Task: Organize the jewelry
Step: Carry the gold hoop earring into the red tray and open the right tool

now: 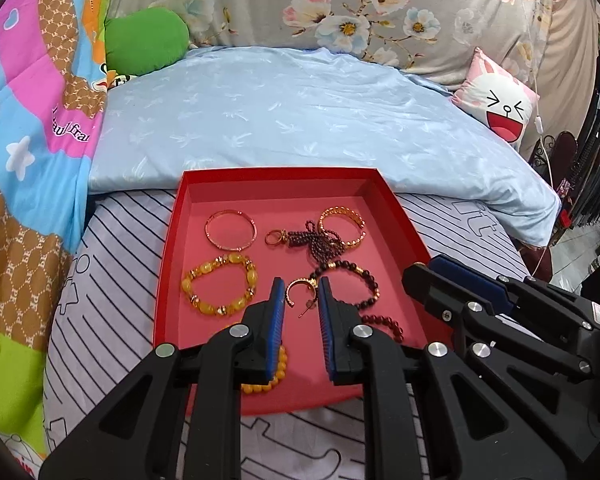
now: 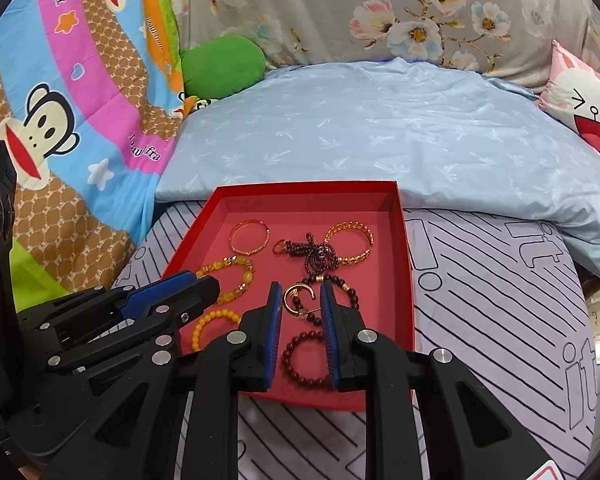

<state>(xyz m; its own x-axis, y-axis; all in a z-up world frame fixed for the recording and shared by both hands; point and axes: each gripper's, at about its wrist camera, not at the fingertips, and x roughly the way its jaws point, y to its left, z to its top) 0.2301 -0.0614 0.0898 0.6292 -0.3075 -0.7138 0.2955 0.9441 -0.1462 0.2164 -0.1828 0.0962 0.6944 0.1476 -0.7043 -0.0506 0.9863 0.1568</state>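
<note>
A red tray [image 1: 168, 248] [image 2: 405, 264] lies on the striped bedsheet and holds jewelry: a thin gold bangle [image 1: 231, 229], a gold cuff bracelet [image 1: 342, 225], a dark beaded necklace with a ring [image 1: 300, 238], a yellow bead bracelet [image 1: 219, 282], a dark bead bracelet [image 2: 306, 358] and a gold hoop earring [image 1: 300, 290] [image 2: 298, 300]. My left gripper [image 1: 301, 290] is open above the tray, its fingers either side of the earring. My right gripper [image 2: 300, 294] is open too, over the same earring. Both are empty.
A light blue pillow [image 1: 292, 120] lies behind the tray. A cartoon quilt [image 1: 28, 140] is at the left, a green cushion [image 1: 146, 40] and a pink bunny cushion [image 1: 496, 104] at the back. Each gripper shows in the other's view.
</note>
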